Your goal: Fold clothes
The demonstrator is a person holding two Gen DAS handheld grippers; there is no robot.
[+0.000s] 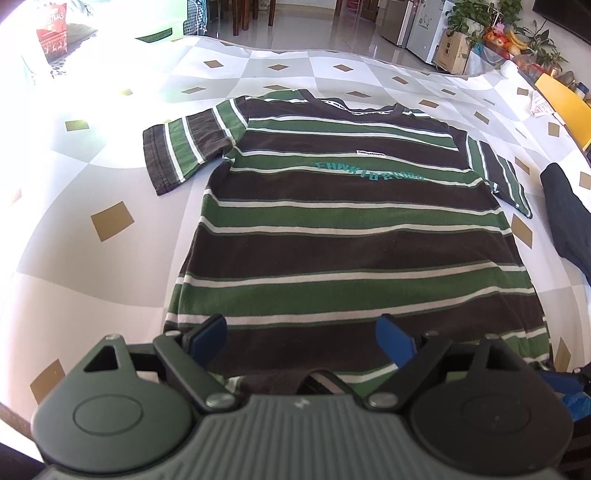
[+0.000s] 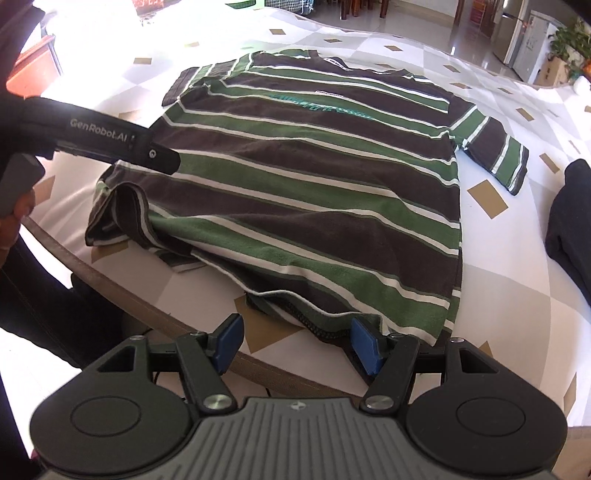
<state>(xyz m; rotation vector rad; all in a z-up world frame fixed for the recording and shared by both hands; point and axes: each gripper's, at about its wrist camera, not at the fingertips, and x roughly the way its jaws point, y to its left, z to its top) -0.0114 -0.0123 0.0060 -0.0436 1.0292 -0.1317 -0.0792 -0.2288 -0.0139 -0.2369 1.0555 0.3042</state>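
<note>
Left claw (image 1: pixel 301 341) wide over striped T-shirt (image 1: pixel 343 221) hem — right claw (image 2: pixel 299 345) open, nothing gripped.

White letters on the black arm of the left tongs (image 2: pixel 110 138) say "GenRobot.AI". The striped shirt (image 1: pixel 332 221) has blue-green letters across its chest (image 1: pixel 369 173), but they are upside down and too blurry to read for sure. A small white tag (image 1: pixel 370 152) above them has tiny print that cannot be read. A red bag (image 1: pixel 52 29) far back shows "TMAS".
</note>
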